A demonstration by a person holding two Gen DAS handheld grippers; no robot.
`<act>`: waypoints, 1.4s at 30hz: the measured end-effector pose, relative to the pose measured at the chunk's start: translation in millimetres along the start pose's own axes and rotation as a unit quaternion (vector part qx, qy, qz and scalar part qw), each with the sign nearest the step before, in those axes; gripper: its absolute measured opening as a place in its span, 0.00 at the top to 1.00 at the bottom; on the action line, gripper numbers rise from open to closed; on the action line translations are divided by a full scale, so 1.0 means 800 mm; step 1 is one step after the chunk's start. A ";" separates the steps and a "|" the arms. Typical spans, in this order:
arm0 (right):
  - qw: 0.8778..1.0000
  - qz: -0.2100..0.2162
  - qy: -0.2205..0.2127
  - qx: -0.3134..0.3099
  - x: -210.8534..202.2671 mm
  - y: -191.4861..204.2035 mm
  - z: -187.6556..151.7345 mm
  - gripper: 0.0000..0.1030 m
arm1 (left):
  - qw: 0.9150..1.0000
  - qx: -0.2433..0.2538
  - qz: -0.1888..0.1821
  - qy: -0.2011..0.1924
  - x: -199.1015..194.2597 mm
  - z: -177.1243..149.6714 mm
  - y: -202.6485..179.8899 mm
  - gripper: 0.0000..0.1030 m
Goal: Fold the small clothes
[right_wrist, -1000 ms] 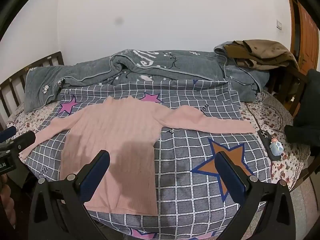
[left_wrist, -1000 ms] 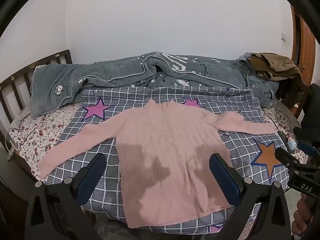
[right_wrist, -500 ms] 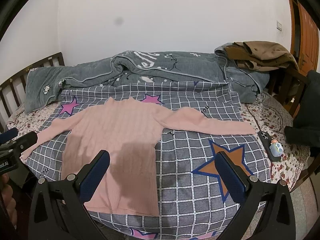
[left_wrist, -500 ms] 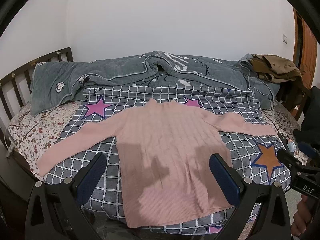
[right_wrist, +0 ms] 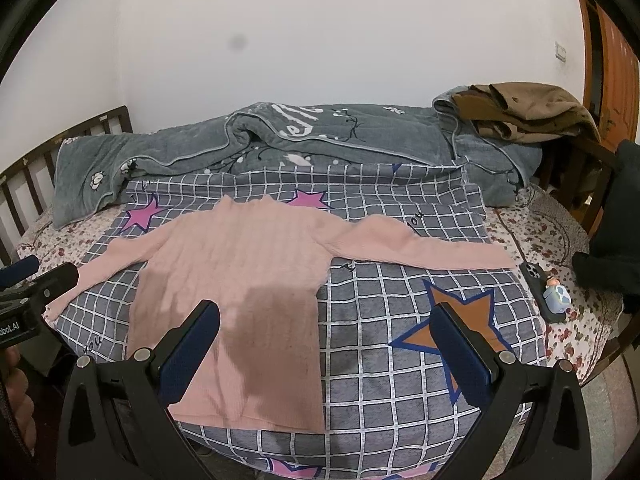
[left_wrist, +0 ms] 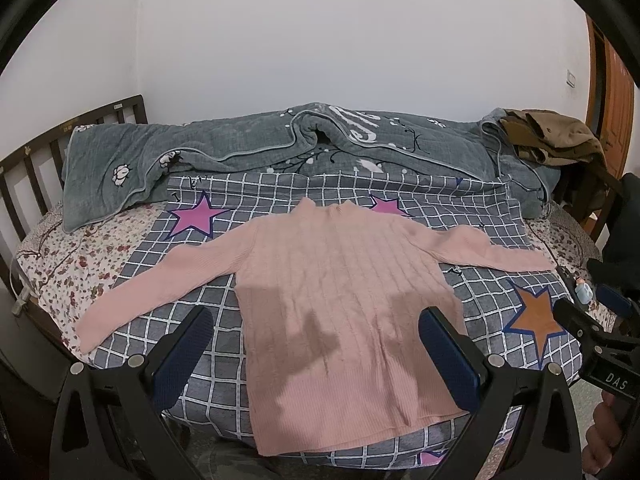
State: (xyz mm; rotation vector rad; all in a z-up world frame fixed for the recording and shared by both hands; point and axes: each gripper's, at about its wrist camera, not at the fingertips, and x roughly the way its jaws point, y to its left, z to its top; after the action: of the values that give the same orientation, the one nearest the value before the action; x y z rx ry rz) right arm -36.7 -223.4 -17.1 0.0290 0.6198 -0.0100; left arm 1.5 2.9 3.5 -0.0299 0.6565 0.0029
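Note:
A pink ribbed sweater (left_wrist: 340, 292) (right_wrist: 240, 280) lies flat on a grey checked blanket with stars (left_wrist: 492, 292) (right_wrist: 400, 312), both sleeves spread out to the sides. My left gripper (left_wrist: 316, 344) hangs open above the sweater's lower half, nothing between its blue pads. My right gripper (right_wrist: 326, 340) is open too, above the sweater's right hem edge and the blanket. Each gripper shows at the edge of the other's view. The sweater's hem reaches the bed's near edge.
A rumpled grey quilt (left_wrist: 280, 148) lies along the back of the bed, with brown clothes (left_wrist: 552, 136) piled at the right. A phone and a small figurine (right_wrist: 554, 300) lie at the bed's right side. A dark wooden headboard (left_wrist: 36, 160) stands at the left.
Both views have pulled back and risen slightly, so the sweater sits a little lower and farther. The sweater has not moved and both grippers stay open.

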 end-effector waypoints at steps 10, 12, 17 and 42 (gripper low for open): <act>1.000 0.001 0.000 0.000 0.002 0.001 -0.004 0.00 | 1.000 0.001 0.000 0.001 -0.001 0.001 0.000 0.00; 1.000 0.002 -0.001 0.002 0.001 0.000 -0.004 0.00 | 1.000 0.001 -0.001 0.001 -0.001 0.001 0.000 0.00; 1.000 0.002 -0.002 0.001 0.000 0.001 -0.005 0.00 | 1.000 -0.001 -0.001 -0.001 -0.004 0.005 0.000 0.00; 1.000 0.002 -0.003 0.003 -0.001 0.001 -0.006 0.00 | 1.000 0.000 -0.004 -0.006 -0.008 0.011 -0.007 0.00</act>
State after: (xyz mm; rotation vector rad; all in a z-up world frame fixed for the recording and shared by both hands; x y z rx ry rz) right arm -40.0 -222.6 -21.0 0.0363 0.6143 -0.0080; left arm 1.9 -2.0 14.7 -0.0327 0.6437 -0.0054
